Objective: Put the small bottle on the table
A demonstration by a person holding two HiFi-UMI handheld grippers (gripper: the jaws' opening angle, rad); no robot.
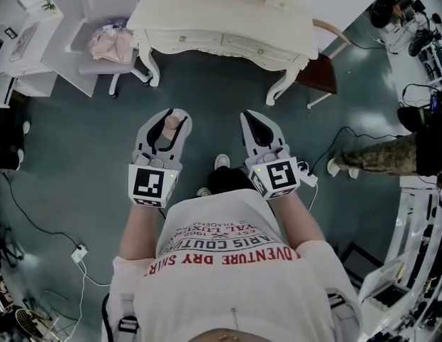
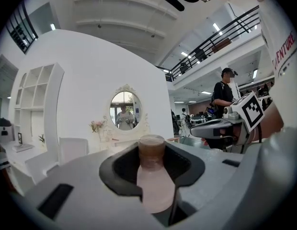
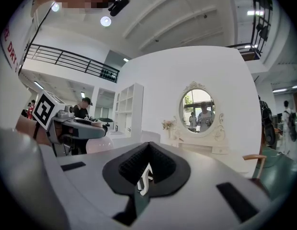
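Note:
A small pale pink bottle (image 1: 170, 127) with a brownish cap stands between the jaws of my left gripper (image 1: 166, 129), which is shut on it; in the left gripper view the small bottle (image 2: 153, 176) fills the gap and hides the pads. My right gripper (image 1: 261, 130) is held level beside it, jaws closed together with nothing between them; the right gripper (image 3: 144, 176) shows only a thin slit in its own view. The white dressing table (image 1: 224, 16) stands ahead across the grey-green floor, and the same table (image 3: 206, 145) carries an oval mirror.
A white chair with pink cloth (image 1: 110, 41) stands left of the table, a wooden chair (image 1: 324, 66) to its right. White shelving (image 1: 25, 34) sits at far left. Cables (image 1: 78, 251) run over the floor. Another person's leg (image 1: 378, 159) is at right.

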